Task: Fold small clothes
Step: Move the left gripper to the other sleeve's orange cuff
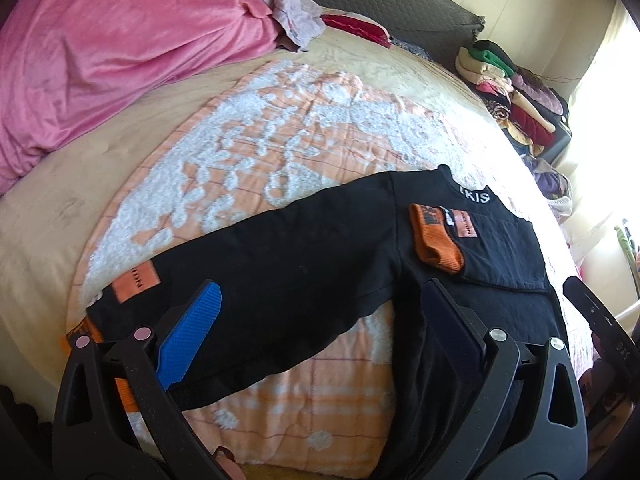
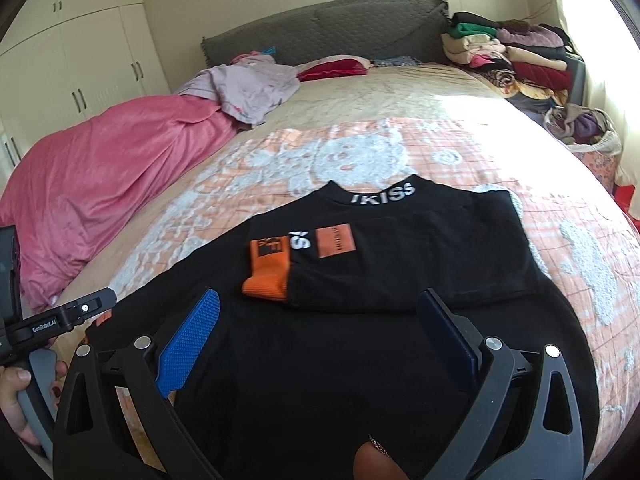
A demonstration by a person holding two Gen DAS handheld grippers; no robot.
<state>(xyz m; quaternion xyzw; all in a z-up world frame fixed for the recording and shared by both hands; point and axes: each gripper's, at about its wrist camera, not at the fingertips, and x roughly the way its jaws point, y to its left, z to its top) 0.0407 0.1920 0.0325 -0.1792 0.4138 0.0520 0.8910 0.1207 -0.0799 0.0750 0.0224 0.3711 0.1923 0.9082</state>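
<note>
The black sweatshirt (image 2: 360, 280) lies flat on the orange patterned blanket (image 2: 460, 152) on the bed, 1 sleeve folded across its chest so the orange cuff (image 2: 266, 280) rests there, the other sleeve (image 1: 248, 256) stretched out sideways. Its hem is hidden behind the gripper frames. The left gripper (image 1: 316, 312) and right gripper (image 2: 320, 320) both hover above it, jaws wide, nothing between them. Only the right wrist view shows the wardrobe (image 2: 80, 48) and the hand (image 2: 24, 396) holding the left gripper's handle.

My right gripper (image 2: 320, 320) hangs wide open over the black sweater (image 2: 360, 340). One sleeve (image 2: 400, 276) is folded across its chest, orange cuff (image 2: 266, 280) showing.
</note>
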